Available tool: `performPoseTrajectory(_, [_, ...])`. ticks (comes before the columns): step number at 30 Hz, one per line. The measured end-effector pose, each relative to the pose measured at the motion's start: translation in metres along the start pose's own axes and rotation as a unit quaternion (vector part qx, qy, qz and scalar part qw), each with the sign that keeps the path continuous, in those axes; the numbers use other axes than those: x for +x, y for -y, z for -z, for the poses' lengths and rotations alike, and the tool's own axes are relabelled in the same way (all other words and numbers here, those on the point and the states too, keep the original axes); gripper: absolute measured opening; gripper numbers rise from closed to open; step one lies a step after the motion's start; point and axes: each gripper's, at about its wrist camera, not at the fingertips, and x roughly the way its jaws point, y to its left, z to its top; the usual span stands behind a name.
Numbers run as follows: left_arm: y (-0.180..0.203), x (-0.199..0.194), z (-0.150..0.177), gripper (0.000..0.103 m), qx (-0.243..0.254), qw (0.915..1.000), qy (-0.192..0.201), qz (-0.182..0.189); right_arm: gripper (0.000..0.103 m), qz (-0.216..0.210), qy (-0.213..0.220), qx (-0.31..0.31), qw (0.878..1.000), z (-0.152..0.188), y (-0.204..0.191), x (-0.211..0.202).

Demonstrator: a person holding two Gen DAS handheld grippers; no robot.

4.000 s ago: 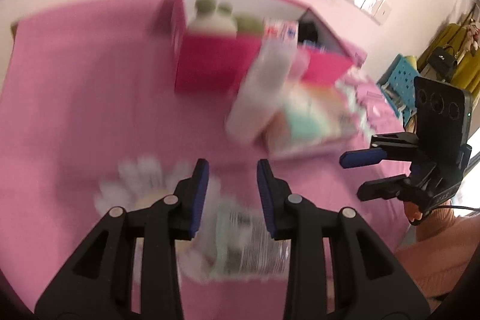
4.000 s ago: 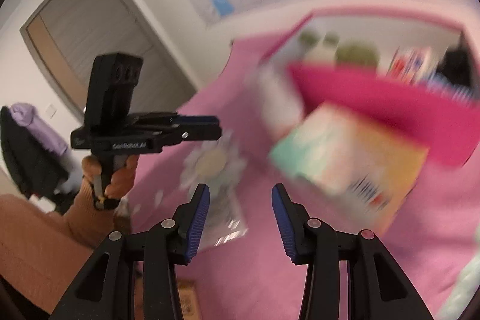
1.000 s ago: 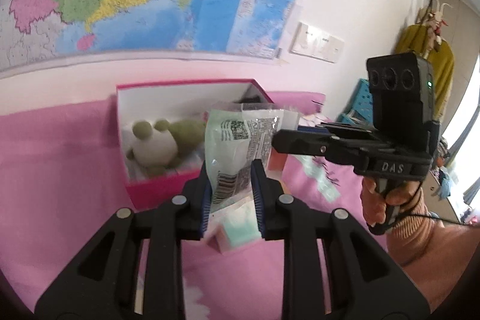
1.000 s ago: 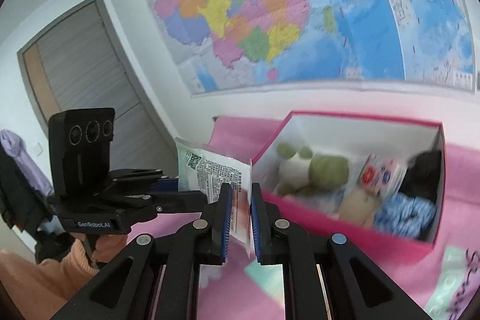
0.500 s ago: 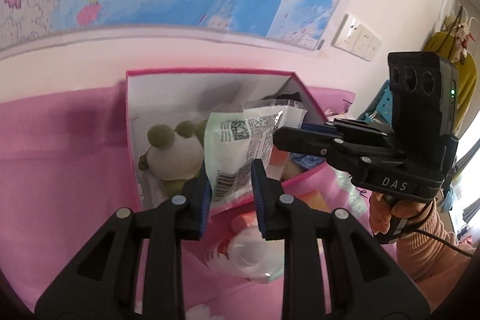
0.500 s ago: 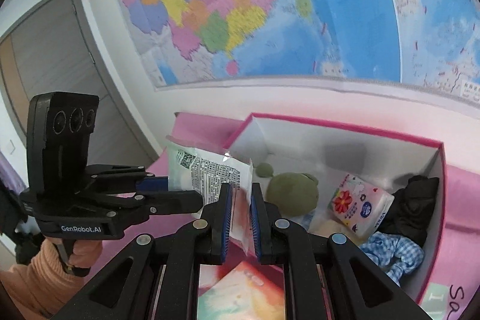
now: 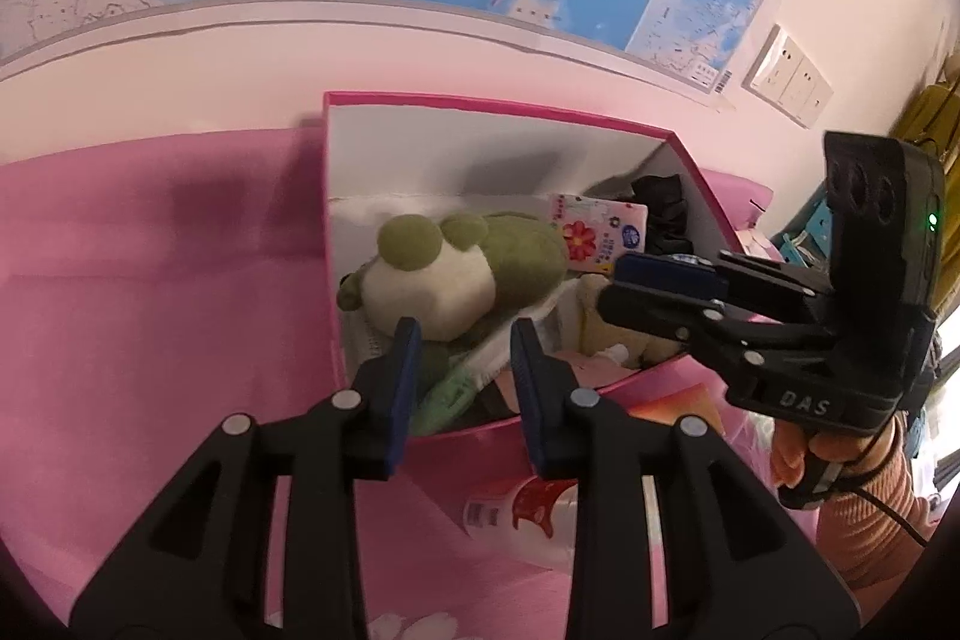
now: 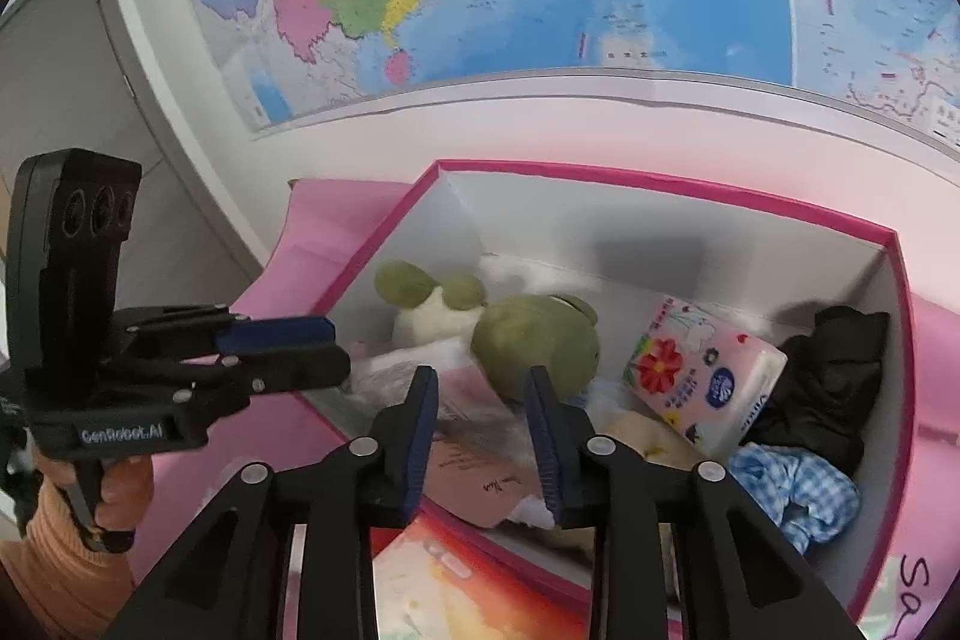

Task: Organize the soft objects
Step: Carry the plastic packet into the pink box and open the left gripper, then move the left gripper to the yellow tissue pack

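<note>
Both grippers, left gripper (image 7: 461, 340) and right gripper (image 8: 480, 391), hang over the pink box (image 8: 660, 181), jaws just opened, empty. The plastic packet (image 7: 456, 379) now lies inside beside the frog plush (image 7: 444, 274). A bottle (image 7: 522, 517) remains outside.

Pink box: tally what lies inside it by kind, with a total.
Inside the pink box:
Plush toy: 1
Tissue pack: 1
Black cloth: 1
Blue checked cloth: 1
Clear plastic packet: 1
Total: 5; things beneath are too hidden to count.
</note>
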Motion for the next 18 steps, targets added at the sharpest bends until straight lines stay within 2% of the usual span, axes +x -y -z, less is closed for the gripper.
performPoseTrajectory(5, [0.004,-0.012,0.007,0.033,0.009,0.9992,0.024,-0.03,0.034,-0.006,0.01,0.003,1.0,0.015,0.001,-0.02])
performPoseTrajectory(8, [0.004,-0.027,0.014,0.041,0.007,0.9983,0.044,-0.038,0.036,-0.012,0.016,0.001,1.0,0.024,-0.003,-0.033])
performPoseTrajectory(11, [0.007,-0.048,0.027,0.044,0.01,0.9977,0.064,-0.018,0.039,-0.037,0.02,-0.002,0.999,0.041,-0.009,-0.053])
performPoseTrajectory(14, [0.018,-0.069,0.046,0.045,0.032,0.9965,0.077,0.005,0.047,-0.065,0.021,-0.014,0.998,0.061,-0.017,-0.074])
performPoseTrajectory(18, [0.028,-0.085,0.078,0.05,0.053,0.9949,0.073,0.046,0.051,-0.099,0.007,-0.025,0.995,0.093,-0.026,-0.094])
